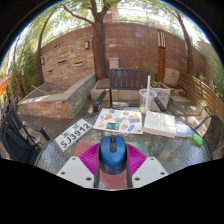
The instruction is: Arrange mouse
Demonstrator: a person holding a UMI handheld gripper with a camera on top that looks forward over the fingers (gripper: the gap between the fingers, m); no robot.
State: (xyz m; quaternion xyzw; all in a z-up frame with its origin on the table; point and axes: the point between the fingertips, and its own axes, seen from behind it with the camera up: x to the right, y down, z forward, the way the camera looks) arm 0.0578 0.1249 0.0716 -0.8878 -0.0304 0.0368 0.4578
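Observation:
A blue computer mouse (112, 152) sits between my gripper's (112, 147) two fingers, its nose pointing away from me. The magenta pads (91, 156) press against both of its sides, so the gripper is shut on it. The mouse is held just above the near edge of a glass patio table (60, 150). What lies directly beneath the mouse is hidden.
On the table beyond the mouse lie a licence plate (75, 133), a printed sheet (120, 121), a white book (160, 123), a clear plastic container (150, 97) and a green object (197, 140). A black chair (18, 135) stands left. A bench (128, 80), a tree trunk (99, 45) and a brick wall are behind.

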